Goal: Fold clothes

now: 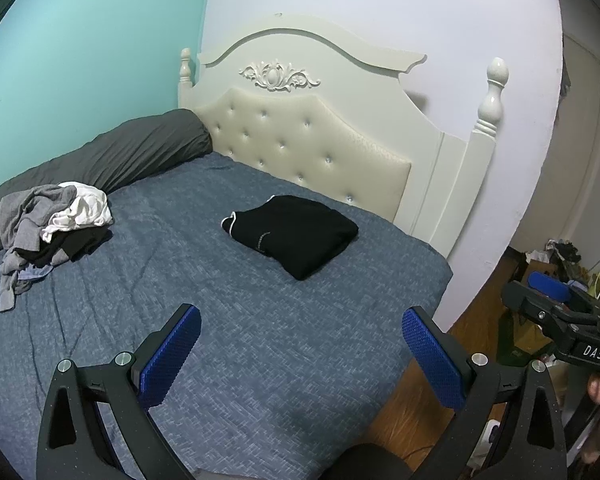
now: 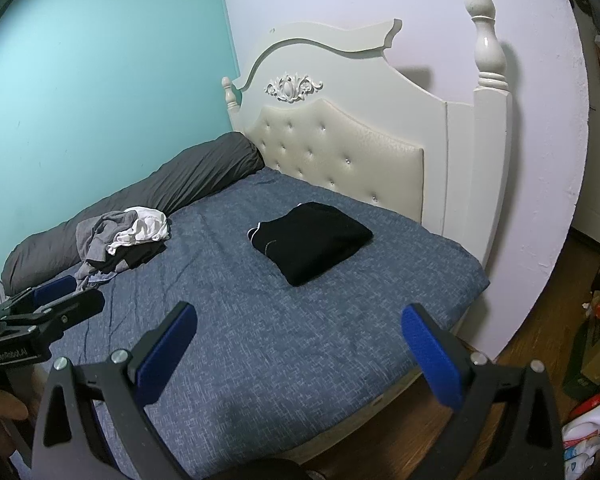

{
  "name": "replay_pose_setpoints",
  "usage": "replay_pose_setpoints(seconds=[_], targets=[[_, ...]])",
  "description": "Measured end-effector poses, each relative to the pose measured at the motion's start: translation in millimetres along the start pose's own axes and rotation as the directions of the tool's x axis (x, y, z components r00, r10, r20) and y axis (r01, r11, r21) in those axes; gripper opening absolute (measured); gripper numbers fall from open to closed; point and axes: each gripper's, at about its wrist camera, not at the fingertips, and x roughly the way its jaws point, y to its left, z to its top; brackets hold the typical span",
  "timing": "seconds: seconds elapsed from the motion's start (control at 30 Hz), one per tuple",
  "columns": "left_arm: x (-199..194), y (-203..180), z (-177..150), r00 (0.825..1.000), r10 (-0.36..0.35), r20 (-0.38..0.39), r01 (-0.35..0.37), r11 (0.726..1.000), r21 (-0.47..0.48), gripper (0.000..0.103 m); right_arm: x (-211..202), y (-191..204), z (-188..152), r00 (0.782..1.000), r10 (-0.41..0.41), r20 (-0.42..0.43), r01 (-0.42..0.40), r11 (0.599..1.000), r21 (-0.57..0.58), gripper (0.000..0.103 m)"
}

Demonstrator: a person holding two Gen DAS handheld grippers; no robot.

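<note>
Folded black garment (image 1: pixel 296 234) on bed (image 1: pixel 260 344); left gripper (image 1: pixel 300 332), right gripper (image 2: pixel 300 330) fingers wide, empty.

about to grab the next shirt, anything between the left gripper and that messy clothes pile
Nothing visible. Only bare blue bedspread lies between the open left gripper and the unfolded clothes pile; the folded black garment sits off to the right.

left gripper (image 1: pixel 300 334) spread wide, right gripper (image 2: pixel 298 330) likewise
</note>
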Motion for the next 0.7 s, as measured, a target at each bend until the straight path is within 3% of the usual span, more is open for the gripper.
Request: replay_pose_setpoints(seconds=[0.7], targets=[[0.2, 1.8, 2.5, 1.0, 0.008, 0.001, -0.008, 1.0, 0.005, 0.103, 0.9, -0.4, 0.2, 1.0, 0.001, -0.004, -0.001, 1.0, 0.005, 0.103]])
